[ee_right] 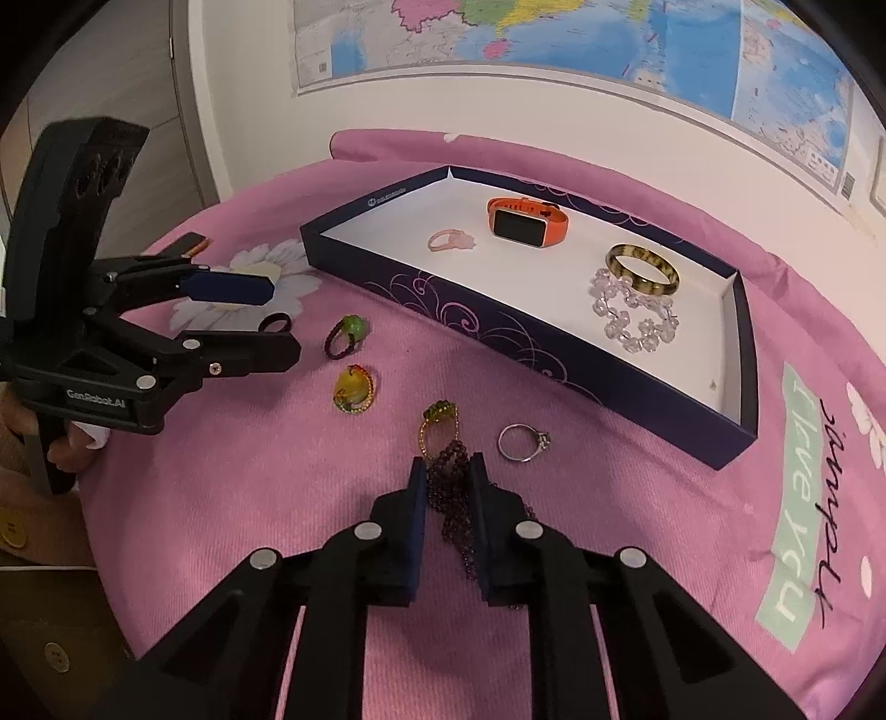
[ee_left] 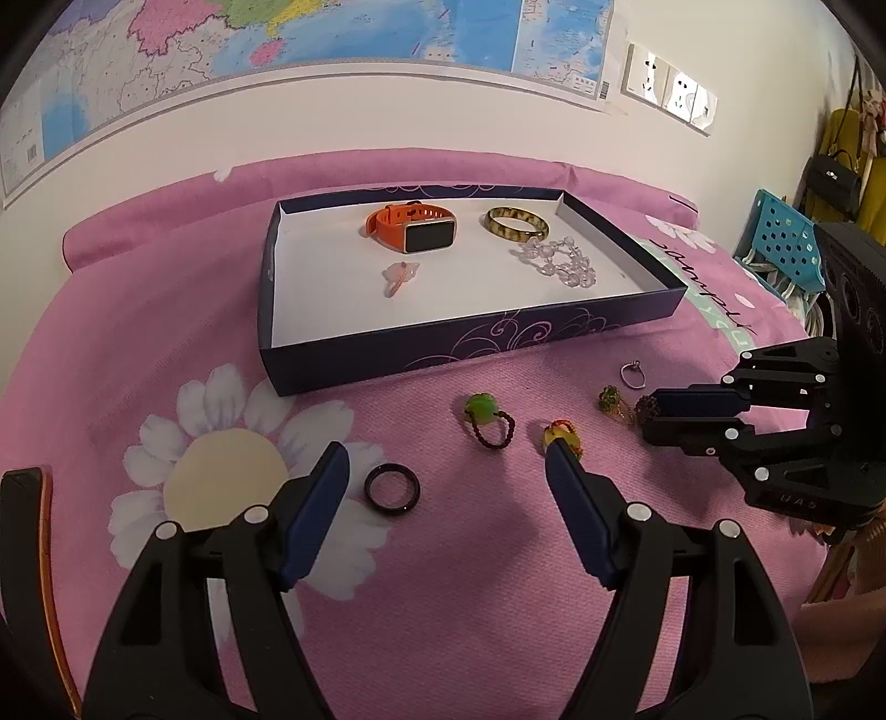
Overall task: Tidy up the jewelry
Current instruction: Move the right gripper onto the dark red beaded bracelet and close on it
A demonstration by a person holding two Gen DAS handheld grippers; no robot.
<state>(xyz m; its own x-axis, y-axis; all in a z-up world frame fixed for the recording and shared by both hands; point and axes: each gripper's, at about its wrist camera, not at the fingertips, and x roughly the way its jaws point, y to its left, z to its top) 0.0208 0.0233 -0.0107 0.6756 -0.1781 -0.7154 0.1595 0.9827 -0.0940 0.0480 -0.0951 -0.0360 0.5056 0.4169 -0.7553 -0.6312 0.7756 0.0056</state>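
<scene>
A dark blue box tray [ee_left: 487, 338] [ee_right: 554, 343] holds an orange smartwatch [ee_left: 412, 228] [ee_right: 527, 221], an amber bangle [ee_left: 517, 224] [ee_right: 642, 270], a clear bead bracelet [ee_left: 559, 261] [ee_right: 634, 318] and a pink ring [ee_left: 400, 275] [ee_right: 449, 241]. On the pink cloth lie a black ring [ee_left: 392, 486] [ee_right: 275, 322], a green-stone ring [ee_left: 488, 421] [ee_right: 345, 335], a yellow-stone ring [ee_left: 562, 435] [ee_right: 355, 390], a gold green-stone ring [ee_left: 612, 400] [ee_right: 437, 426] and a silver ring [ee_left: 632, 374] [ee_right: 523, 442]. My left gripper [ee_left: 446, 462] [ee_right: 285, 318] is open over the black ring. My right gripper [ee_right: 447, 471] [ee_left: 648, 415] is shut on a dark purple bead bracelet [ee_right: 454, 498].
A pink flowered cloth [ee_left: 470, 581] covers the surface against a white wall with a map [ee_left: 332, 33]. Wall sockets [ee_left: 670, 88] and a blue perforated basket [ee_left: 781, 238] are at the right. A dark strap-like object [ee_right: 191, 243] lies at the cloth's left edge.
</scene>
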